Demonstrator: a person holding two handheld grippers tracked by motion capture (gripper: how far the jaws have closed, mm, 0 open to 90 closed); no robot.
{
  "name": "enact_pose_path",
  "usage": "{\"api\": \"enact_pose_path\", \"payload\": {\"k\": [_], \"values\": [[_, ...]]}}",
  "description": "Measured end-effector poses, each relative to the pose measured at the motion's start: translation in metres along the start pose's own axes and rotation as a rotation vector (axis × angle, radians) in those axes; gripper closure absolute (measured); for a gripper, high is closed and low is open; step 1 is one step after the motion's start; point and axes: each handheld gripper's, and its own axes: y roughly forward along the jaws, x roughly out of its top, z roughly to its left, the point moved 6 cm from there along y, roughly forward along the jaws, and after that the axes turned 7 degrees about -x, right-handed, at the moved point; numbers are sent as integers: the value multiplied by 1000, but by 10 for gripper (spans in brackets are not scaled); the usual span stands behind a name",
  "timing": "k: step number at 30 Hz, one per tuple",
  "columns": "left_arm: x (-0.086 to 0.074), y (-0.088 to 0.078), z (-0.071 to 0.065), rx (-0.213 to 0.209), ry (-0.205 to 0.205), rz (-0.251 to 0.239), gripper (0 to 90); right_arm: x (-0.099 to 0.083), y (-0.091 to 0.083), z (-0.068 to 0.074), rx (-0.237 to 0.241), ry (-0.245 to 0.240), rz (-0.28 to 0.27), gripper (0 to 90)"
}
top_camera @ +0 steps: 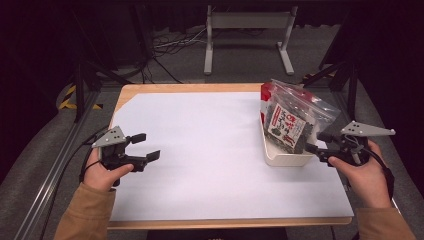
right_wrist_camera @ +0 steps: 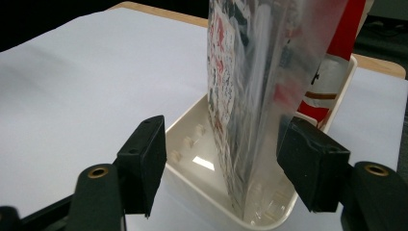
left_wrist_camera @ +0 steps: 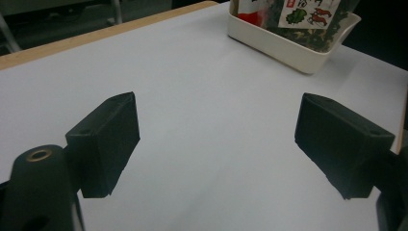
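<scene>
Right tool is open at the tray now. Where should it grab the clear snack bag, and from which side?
Grip the clear snack bag low on its near edge, coming in from the person's end of the white tray. It stands on edge there, thin side toward the right tool, whose open jaws already straddle it. Pinching the flat faces suits the film; the red packet behind blocks the far end.

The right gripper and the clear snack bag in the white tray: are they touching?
Cannot tell. In the right gripper view the right gripper is open around the clear snack bag in the white tray; one side shows a gap, the other looks very close.
</scene>
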Motion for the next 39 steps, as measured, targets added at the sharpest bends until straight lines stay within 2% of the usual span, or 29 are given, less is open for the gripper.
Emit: {"api": "enact_pose_path", "payload": {"k": [6,11,16,21,23,24,25,27,33,39], "values": [[-15,-12,-7,11,-9,2,161,-8,-7,13,8,-31,-19,340],[-23,-16,-10,16,-11,-2,161,-15,-8,19,4,-17,-19,340],[-26,-17,-13,15,2,-6,161,-22,-9,27,13,-18,-49,347],[-30,-17,-14,6,14,-20,159,-26,-7,41,62,-62,-91,338],[-30,-17,-14,4,23,-24,159,-27,-3,47,95,-78,-110,332],[-30,-17,-14,4,23,-24,158,-27,-3,47,95,-78,-110,332],[-31,-17,-15,0,20,-30,158,-29,1,52,121,-86,-124,324],[-32,-17,-16,-4,21,-33,157,-31,6,57,141,-94,-132,316],[-35,-17,-15,-8,21,-36,156,-36,19,71,183,-117,-148,302],[-40,-17,-12,-8,15,-33,156,-41,30,78,203,-127,-153,296]]}}
